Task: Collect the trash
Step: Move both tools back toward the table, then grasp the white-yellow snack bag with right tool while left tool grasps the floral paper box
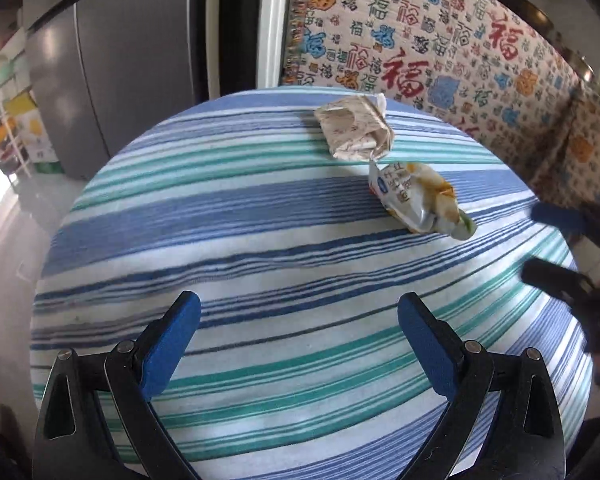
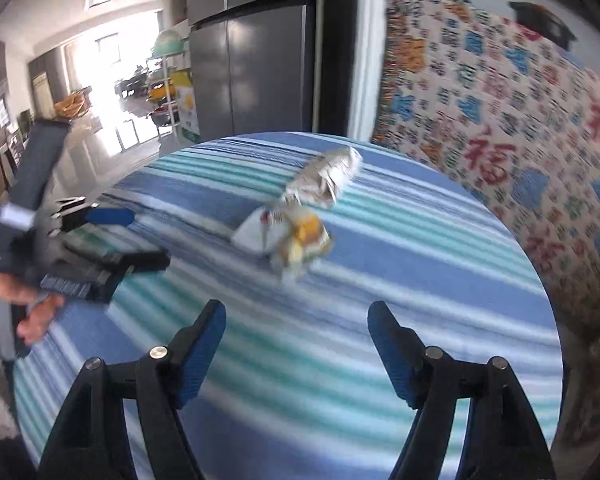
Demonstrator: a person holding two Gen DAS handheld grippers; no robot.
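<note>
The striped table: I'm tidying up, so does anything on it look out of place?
Yes. Two bits of litter lie on the striped cloth toward its far edge: a crumpled paper wrapper and, just nearer, a squashed snack packet. Nothing looks spilled.

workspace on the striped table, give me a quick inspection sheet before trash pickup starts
surface: round table under a blue, green and white striped cloth, otherwise bare
job's things: crumpled beige paper wrapper at the far side; crushed white and yellow plastic snack bag just in front of it, close beside it
clutter: nothing seen
grippers: left hand-held gripper open, nothing between its blue pads; right hand-held gripper open and empty; both short of the trash
cables: nothing seen
surroundings: grey refrigerator behind the table; seat covered in a patterned cloth with red and blue characters alongside; the right wrist view is blurred
</note>
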